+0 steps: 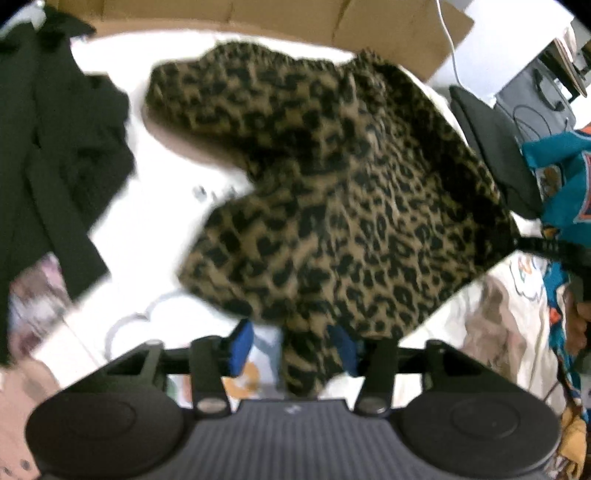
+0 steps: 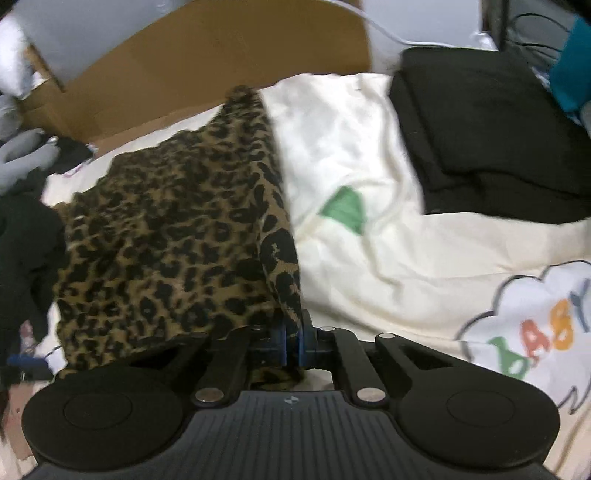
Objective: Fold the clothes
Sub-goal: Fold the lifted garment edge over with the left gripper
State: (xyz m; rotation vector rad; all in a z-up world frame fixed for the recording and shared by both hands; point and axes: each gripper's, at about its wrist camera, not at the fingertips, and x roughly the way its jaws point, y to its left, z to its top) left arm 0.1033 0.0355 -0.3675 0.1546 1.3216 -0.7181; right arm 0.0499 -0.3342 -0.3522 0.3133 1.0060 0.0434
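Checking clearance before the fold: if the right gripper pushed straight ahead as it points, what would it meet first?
Probably the leopard-print fleece garment the right gripper already pinches, then the cream printed bedsheet; depth is unclear.

We look forward along the fingers of each handheld gripper, our lenses set just behind them, so each tool's black body fills the bottom of its own fisheye view. From the left gripper (image 1: 291,350) we face the leopard-print garment (image 1: 332,206) very close, angled down over it toward the cardboard (image 1: 258,14) standing beyond. From the right gripper (image 2: 291,343) we sit equally close, with the leopard-print garment (image 2: 166,240) left of centre and the cream printed bedding (image 2: 369,258) to its right. Both views share that garment, the bedding under it and the cardboard (image 2: 203,66) behind it.
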